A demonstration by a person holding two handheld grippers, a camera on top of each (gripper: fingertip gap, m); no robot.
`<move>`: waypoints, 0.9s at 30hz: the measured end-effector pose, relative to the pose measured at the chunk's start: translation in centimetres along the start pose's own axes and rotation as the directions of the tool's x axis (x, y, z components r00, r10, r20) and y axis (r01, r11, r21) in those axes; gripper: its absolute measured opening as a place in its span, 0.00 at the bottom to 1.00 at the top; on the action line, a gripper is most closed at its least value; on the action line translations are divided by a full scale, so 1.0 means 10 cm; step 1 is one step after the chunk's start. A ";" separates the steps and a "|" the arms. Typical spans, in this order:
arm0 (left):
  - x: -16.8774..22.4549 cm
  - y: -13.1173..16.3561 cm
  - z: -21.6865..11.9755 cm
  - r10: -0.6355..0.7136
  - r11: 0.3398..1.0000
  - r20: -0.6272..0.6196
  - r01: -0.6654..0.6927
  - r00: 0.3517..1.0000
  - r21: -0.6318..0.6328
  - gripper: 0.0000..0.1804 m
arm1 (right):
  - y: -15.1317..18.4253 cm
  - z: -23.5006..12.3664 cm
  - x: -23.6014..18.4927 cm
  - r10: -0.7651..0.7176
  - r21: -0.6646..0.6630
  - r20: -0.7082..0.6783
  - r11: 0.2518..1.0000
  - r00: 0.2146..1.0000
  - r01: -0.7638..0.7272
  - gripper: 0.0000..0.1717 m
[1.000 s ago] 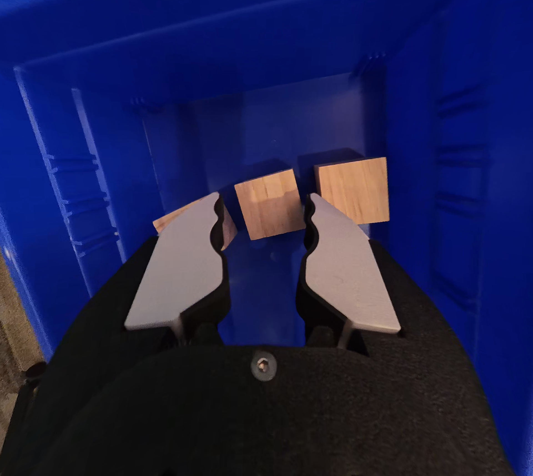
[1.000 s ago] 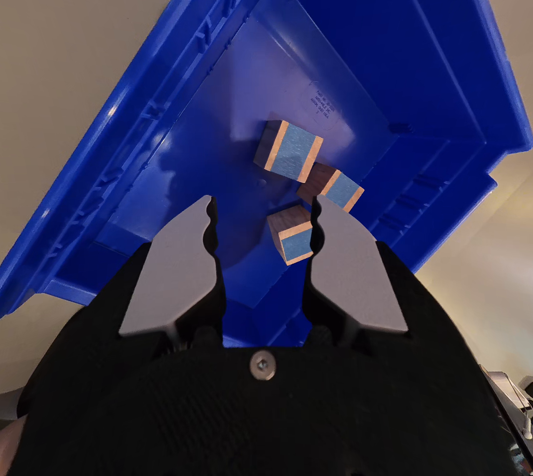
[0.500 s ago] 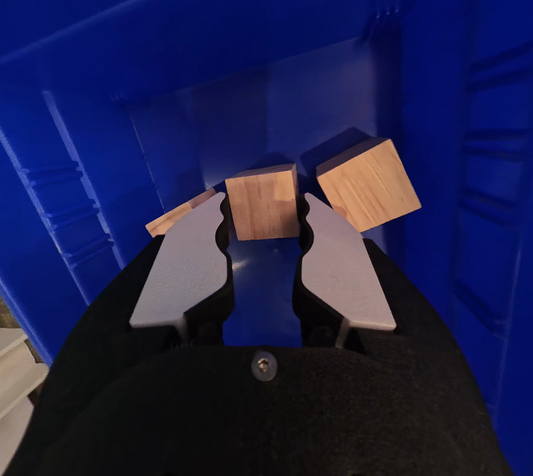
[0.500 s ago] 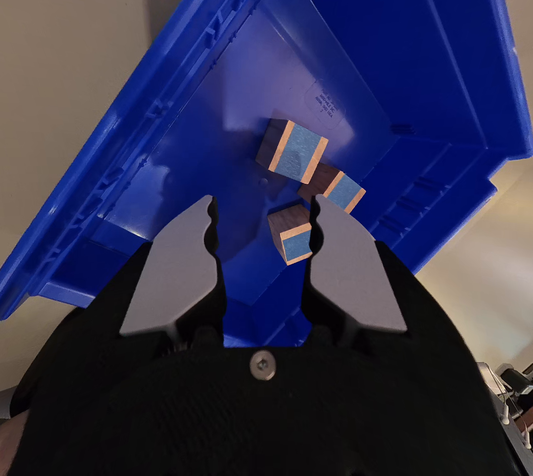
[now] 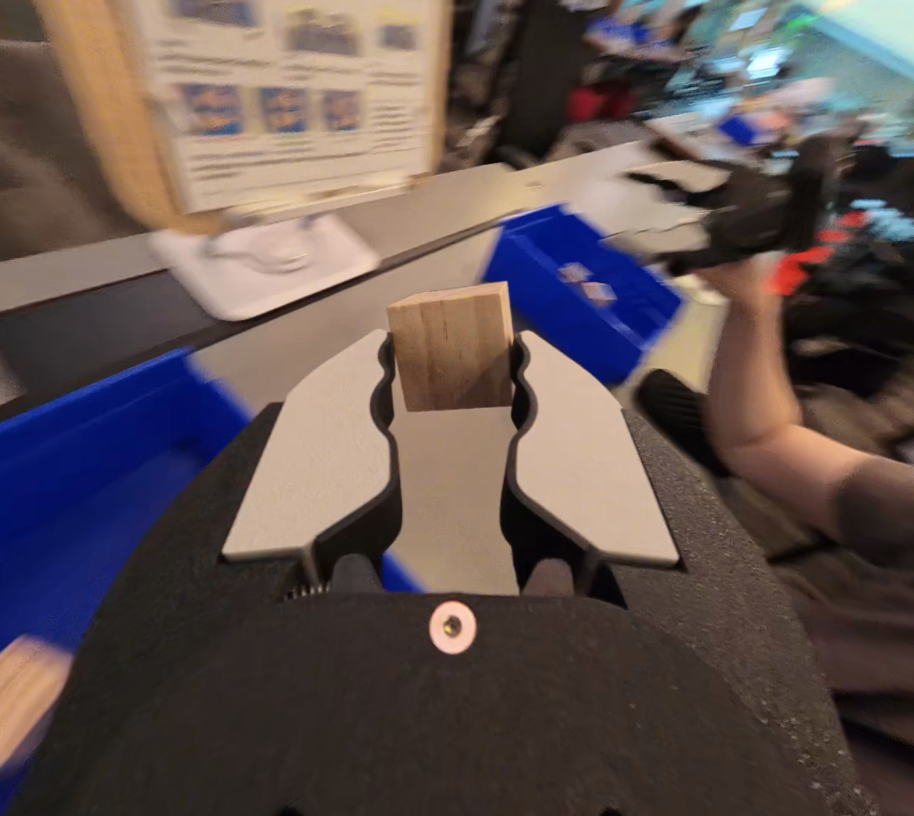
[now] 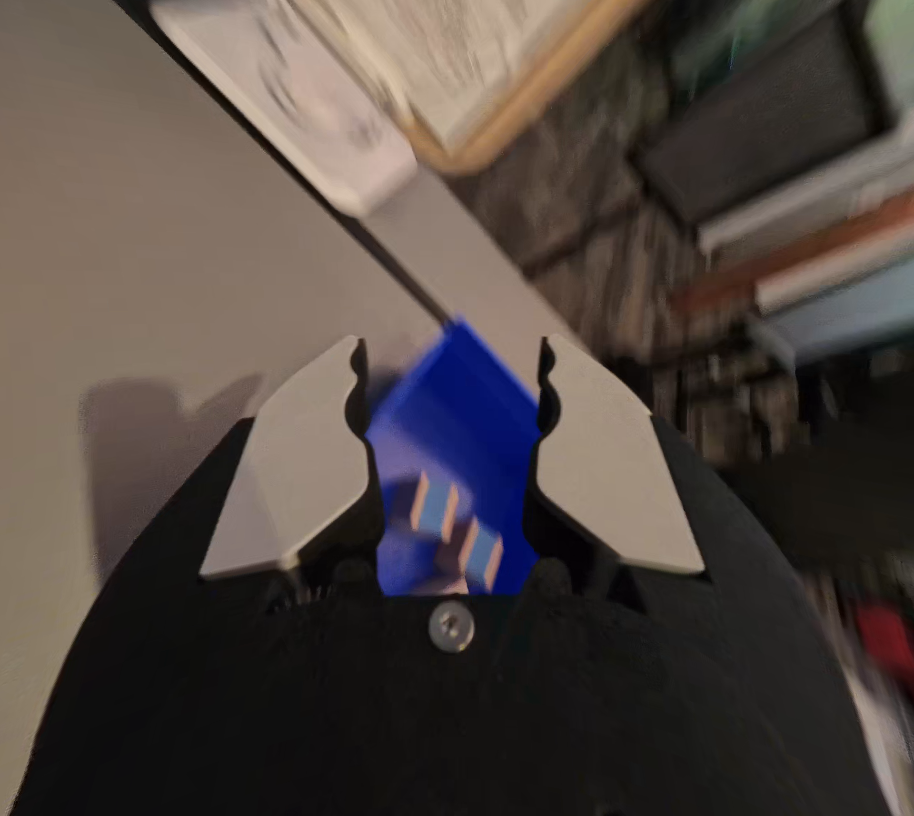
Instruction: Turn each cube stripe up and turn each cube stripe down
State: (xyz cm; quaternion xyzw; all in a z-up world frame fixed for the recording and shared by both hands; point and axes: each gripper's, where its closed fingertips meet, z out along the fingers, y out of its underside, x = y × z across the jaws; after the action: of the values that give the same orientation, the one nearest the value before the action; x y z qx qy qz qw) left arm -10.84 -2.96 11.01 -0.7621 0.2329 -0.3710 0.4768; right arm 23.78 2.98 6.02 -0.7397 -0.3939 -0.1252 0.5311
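Blurred, cluttered workroom behind grey bench [image 5: 445, 209]. Left wrist view: left gripper [image 5: 451, 350] lifted clear, pads pressed on both sides of plain wood cube [image 5: 452, 347], no stripe showing. Blue bin [image 5: 583, 327] near bench's far right edge w/ two striped cubes [image 5: 588, 285] inside; right gripper [image 5: 658, 209] hanging above it. Second blue bin [image 5: 99, 446] at near left. Right wrist view: fingers wide apart, nothing between, over bin w/ two cubes stripe-up.

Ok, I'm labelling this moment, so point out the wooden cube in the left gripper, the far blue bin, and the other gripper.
wooden cube [image 5: 452, 355]: left wrist view, its plain front face.
far blue bin [image 5: 559, 298]: left wrist view, its near outer wall.
right gripper [image 6: 452, 347]: right wrist view, midway between its open fingertips.
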 end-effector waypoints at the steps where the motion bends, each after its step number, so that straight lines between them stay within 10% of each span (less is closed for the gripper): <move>1: 0.22 -0.03 0.05 0.001 1.000 -0.111 0.001 0.994 0.015 0.25 | -0.31 -0.08 -0.21 -0.060 0.155 0.028 0.986 0.998 0.055 0.41; 5: 0.96 0.03 0.29 -0.029 1.000 -0.462 0.024 0.886 -0.018 0.25 | -1.13 -0.50 -1.13 -0.228 0.592 0.077 0.794 0.971 0.139 0.46; 13: 1.63 0.40 0.71 -0.130 0.982 -0.673 0.003 0.728 -0.187 0.25 | -1.49 -1.06 -1.67 -0.224 0.824 -0.033 0.545 0.974 0.153 0.38; 23: 1.67 0.43 0.79 0.001 0.988 -0.638 -0.101 0.770 -0.121 0.29 | -1.49 -1.13 -1.56 -0.273 0.786 0.049 0.604 0.961 0.132 0.27; 27: 1.29 0.26 0.74 0.239 0.965 -0.373 -0.261 0.897 -0.010 0.31 | -1.07 -0.88 -0.83 -0.169 0.507 0.191 0.860 0.967 0.050 0.27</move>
State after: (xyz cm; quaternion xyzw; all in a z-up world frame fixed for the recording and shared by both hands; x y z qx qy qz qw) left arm 2.93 -9.17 11.13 -0.6566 0.4249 -0.4359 0.4455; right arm 12.72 -7.23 11.88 -0.5633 -0.5129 0.0367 0.6468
